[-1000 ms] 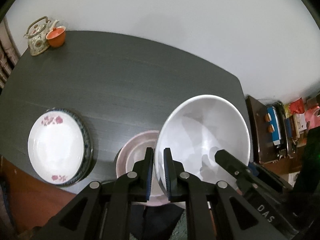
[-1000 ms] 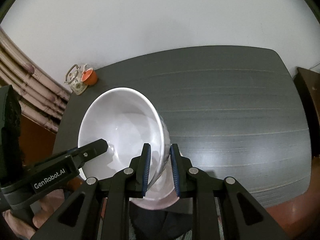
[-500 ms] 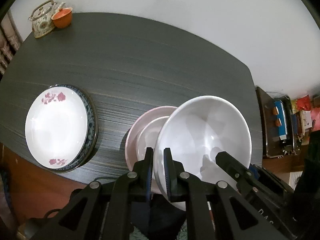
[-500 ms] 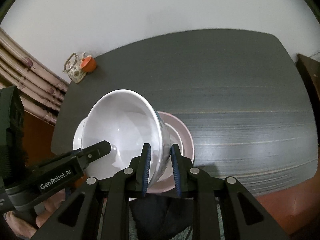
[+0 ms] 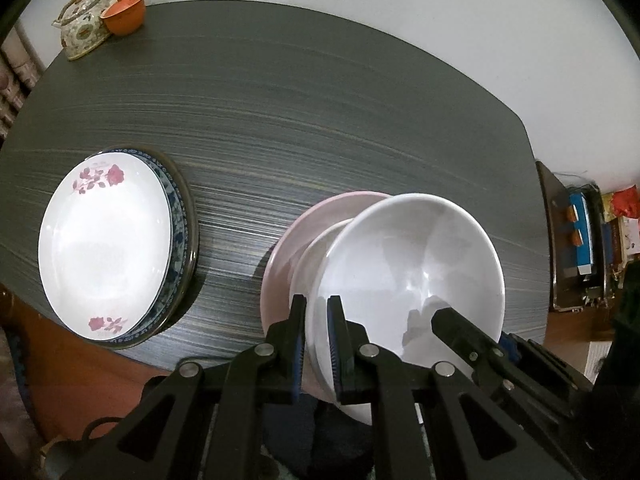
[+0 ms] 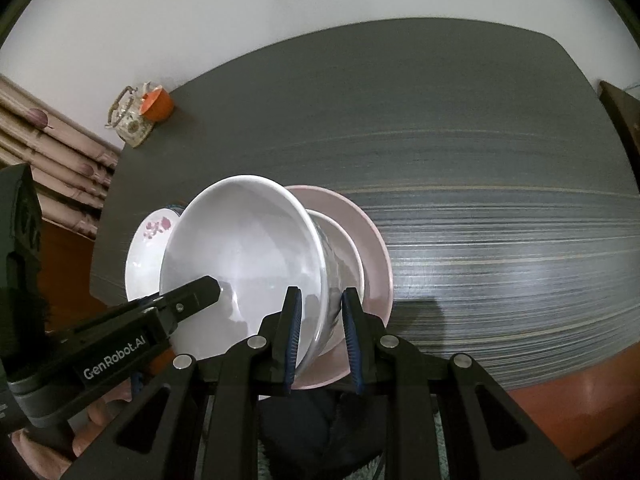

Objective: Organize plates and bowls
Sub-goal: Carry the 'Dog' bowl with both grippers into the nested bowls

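We saw a dark table (image 5: 320,128) running up to a white wall, and on its left near edge a white plate with pink flowers (image 5: 104,252) lay stacked on a blue-patterned plate (image 5: 178,216). Right of that stack, well apart from it, sat a pink plate (image 6: 372,248) with a smaller white bowl (image 6: 344,240) nested in it. We held a large white bowl (image 5: 412,268) just over that pair, tilted. Our left gripper (image 5: 317,344) was clamped on its near left rim, and our right gripper (image 6: 320,340) was clamped on its right rim. At the far left corner a teapot (image 5: 82,26) touched an orange cup (image 5: 124,14).
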